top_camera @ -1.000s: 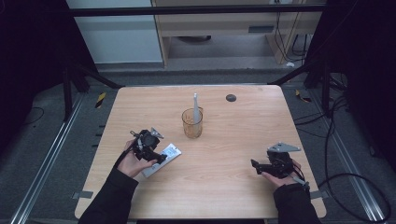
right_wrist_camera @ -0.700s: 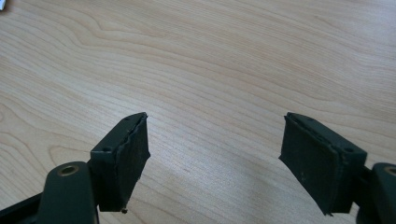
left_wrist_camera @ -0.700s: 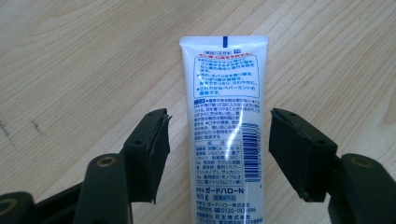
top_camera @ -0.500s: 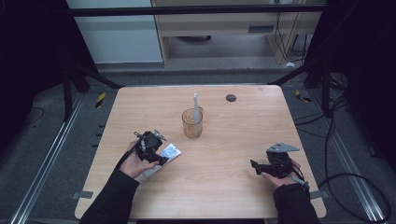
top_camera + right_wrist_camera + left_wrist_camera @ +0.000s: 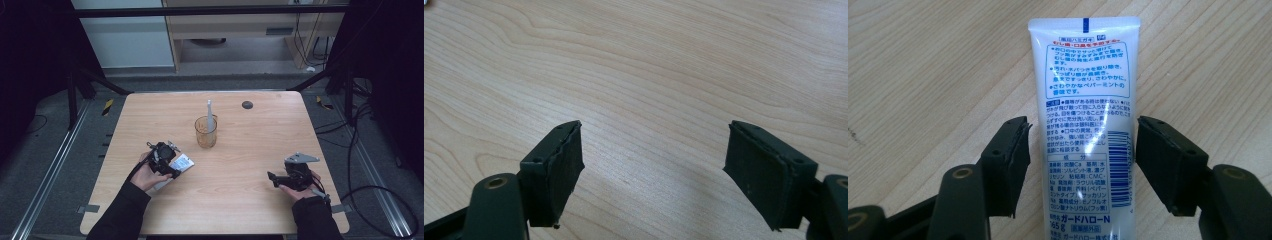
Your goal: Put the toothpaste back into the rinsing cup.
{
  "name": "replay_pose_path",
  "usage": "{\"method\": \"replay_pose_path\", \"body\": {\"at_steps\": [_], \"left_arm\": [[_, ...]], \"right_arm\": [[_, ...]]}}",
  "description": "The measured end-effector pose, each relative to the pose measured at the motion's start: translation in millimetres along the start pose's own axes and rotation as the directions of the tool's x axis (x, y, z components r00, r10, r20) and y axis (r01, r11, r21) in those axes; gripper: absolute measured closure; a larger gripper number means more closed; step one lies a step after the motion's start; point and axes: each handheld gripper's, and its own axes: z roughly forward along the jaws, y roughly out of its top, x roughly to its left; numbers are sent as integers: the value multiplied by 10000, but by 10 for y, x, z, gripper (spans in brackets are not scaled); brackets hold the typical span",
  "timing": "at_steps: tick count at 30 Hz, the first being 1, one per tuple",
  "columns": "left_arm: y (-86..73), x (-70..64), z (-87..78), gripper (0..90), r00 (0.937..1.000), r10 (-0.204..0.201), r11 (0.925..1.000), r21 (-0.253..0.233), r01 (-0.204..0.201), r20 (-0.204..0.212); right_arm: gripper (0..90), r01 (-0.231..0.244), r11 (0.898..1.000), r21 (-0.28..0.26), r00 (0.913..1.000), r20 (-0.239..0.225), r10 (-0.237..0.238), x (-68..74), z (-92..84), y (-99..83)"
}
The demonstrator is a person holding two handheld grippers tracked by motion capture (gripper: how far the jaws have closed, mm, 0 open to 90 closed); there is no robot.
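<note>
Wooden table (image 5: 240, 200) — tube between your left jaws.
Your left gripper (image 5: 1083, 155) straddles the toothpaste tube (image 5: 1083, 110), jaws spread, barely apart from it; your right gripper (image 5: 654, 170) gapes over bare wood.

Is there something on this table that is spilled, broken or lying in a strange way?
Nothing stands out. The tube lies flat on the table between the open left gripper jaws, and the cup stands upright, no spill visible.
</note>
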Motion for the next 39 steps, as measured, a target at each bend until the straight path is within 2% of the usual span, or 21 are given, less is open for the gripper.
{"method": "replay_pose_path", "body": {"at_steps": [17, 28, 33, 39], "left_arm": [[47, -7, 119, 396, 9999, -84, 9999, 131, 83, 126], [59, 4, 135, 408, 9997, -132, 9997, 197, 128, 223], [60, -2, 124, 441, 9996, -171, 9997, 201, 167, 218], [54, 10, 84, 526, 9993, -286, 9995, 139, 283, 247]], "right_arm": [[228, -17, 10000, 57, 10000, -25, 17, 18, 9, 8], [227, 70, 10000, 66, 10000, -21, -70, 18, 15, 11], [227, 61, 10000, 59, 10000, 0, -61, 15, 13, 11], [227, 56, 9999, 91, 10000, 3, -56, 14, 13, 8]]}}
